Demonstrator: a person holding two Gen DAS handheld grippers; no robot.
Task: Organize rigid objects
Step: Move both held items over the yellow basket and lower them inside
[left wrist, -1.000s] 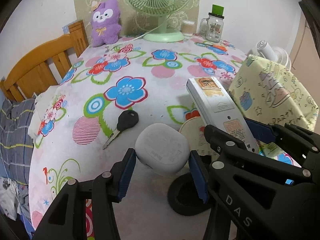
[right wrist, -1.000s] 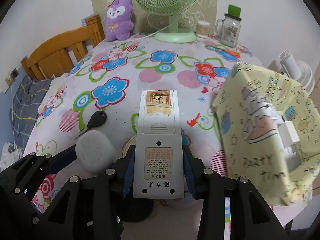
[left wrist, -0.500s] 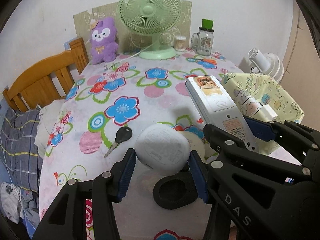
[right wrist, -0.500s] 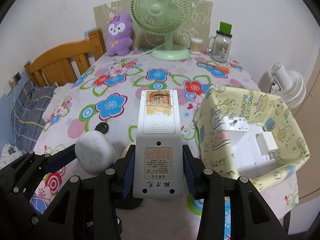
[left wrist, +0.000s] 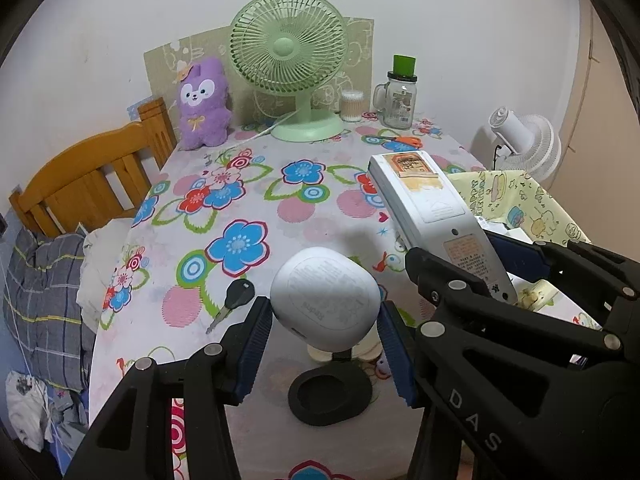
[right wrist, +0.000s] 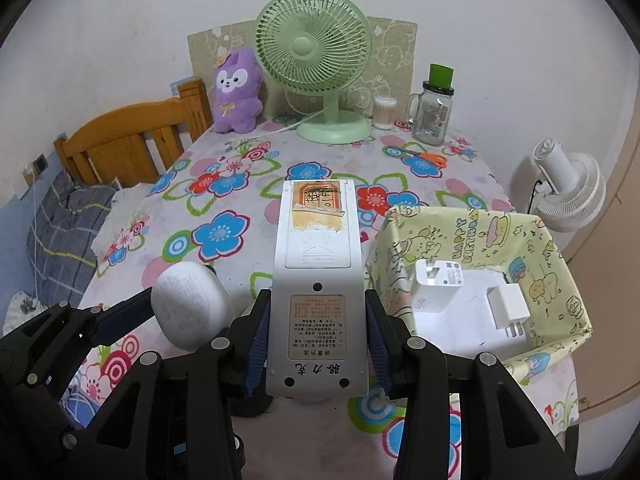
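Note:
My left gripper [left wrist: 325, 344] is shut on a white rounded case [left wrist: 325, 298] and holds it above the floral table; the case also shows in the right wrist view [right wrist: 191, 308]. My right gripper [right wrist: 316, 344] is shut on a white remote control [right wrist: 318, 276], back side up, held in the air left of a yellow cartoon-print box [right wrist: 552, 276]; the remote also shows in the left wrist view [left wrist: 432, 220]. Two white chargers [right wrist: 438, 286] lie in the box. A black car key [left wrist: 236, 298] lies on the cloth.
A black ring-shaped pad [left wrist: 330, 398] and a cream disc [left wrist: 360, 350] lie under the left gripper. A green fan [right wrist: 316, 60], purple plush [right wrist: 236, 92], glass jar [right wrist: 434, 116], cotton-swab tub [right wrist: 384, 112] and orange scissors [right wrist: 430, 158] stand at the back. A wooden chair [left wrist: 92, 176] is left, a white fan [right wrist: 568, 196] right.
Both grippers have risen with their objects; the table looks farther below. The inside of the yellow box with its chargers has come into view.

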